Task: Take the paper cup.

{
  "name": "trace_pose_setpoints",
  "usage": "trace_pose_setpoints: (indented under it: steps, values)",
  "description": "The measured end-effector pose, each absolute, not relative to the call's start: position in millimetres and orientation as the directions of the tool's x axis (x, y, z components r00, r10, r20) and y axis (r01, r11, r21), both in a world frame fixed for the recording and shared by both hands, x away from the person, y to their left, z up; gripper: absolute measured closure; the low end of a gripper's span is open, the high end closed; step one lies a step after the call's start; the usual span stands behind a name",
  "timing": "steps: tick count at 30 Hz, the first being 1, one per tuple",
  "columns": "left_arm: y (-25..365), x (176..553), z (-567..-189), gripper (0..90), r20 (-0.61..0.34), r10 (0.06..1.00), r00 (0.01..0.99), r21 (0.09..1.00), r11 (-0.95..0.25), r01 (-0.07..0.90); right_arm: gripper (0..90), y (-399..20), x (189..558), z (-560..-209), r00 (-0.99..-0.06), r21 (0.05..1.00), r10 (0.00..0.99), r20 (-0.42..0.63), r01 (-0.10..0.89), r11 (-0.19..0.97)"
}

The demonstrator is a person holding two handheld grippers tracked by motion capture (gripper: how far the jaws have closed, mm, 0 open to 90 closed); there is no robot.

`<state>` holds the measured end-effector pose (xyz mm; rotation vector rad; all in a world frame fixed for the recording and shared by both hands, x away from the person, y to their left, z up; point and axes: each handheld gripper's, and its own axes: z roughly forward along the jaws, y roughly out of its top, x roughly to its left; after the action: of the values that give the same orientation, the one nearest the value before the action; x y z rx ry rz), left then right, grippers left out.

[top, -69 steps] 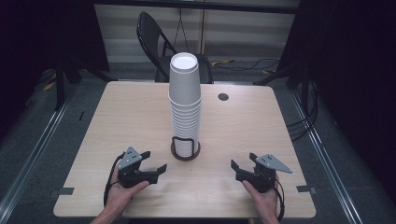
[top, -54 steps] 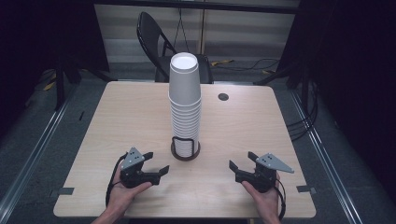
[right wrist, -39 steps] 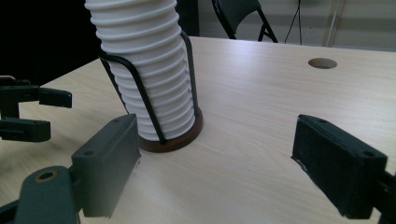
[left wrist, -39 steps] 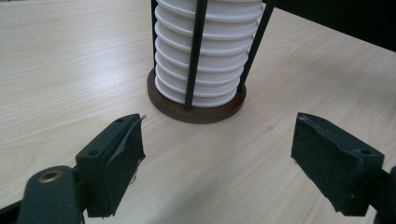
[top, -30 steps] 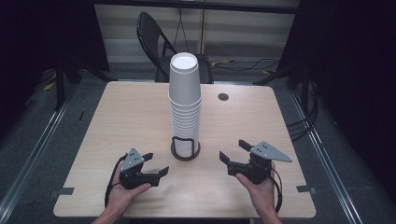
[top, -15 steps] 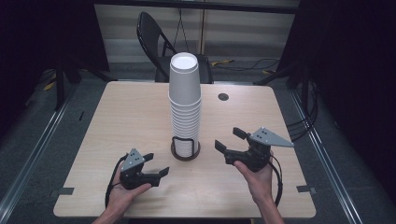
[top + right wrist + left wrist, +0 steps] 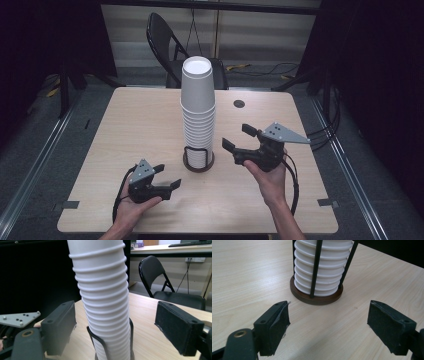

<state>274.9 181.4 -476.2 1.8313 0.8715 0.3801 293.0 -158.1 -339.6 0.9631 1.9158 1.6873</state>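
A tall stack of white paper cups (image 7: 198, 112) stands upside down in a black wire holder on a round brown base (image 7: 198, 162) at the table's middle. My right gripper (image 7: 240, 137) hovers open just right of the stack, jaws pointing at it; in the right gripper view the cup stack (image 7: 103, 300) rises between the two spread pads (image 7: 59, 326). My left gripper (image 7: 167, 176) rests open on the table at the front left of the holder. In the left gripper view the brown base (image 7: 317, 298) and the lowest cup rims (image 7: 322, 272) lie ahead of the jaws.
The wooden table (image 7: 130, 125) has a small dark round hole (image 7: 239, 104) at its back right. A black folding chair (image 7: 172, 47) stands behind the table. Metal rails (image 7: 35, 165) run along the floor on both sides. Tape marks (image 7: 325, 202) sit near the front corners.
My right gripper has lifted off the table's front right and moved left and forward toward the cup stack, staying open. The left gripper has stayed in place.
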Motion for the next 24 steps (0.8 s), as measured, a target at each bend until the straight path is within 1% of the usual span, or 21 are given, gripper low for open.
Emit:
trace_pose_setpoints:
  steps: [4,7,18,24]
  values:
    - [181,275,-476,17.5,-0.13,0.712,0.69,0.896,-0.214,0.389,17.0,-153,296,-328,-0.693,0.979,0.711,0.116,0.202,0.037]
    - [181,275,-476,17.1,-0.131,0.713,0.689,0.896,-0.212,0.39,13.6,-148,298,-317,-0.702,0.983,0.705,0.106,0.181,0.032]
    - [181,275,-477,17.1,-0.139,0.715,0.685,0.895,-0.206,0.397,12.9,-129,307,-288,-0.729,0.987,0.682,0.064,0.146,0.064]
    - [182,276,-477,17.3,-0.135,0.717,0.684,0.894,-0.209,0.396,13.0,-118,316,-280,-0.729,0.988,0.683,0.046,0.135,0.078]
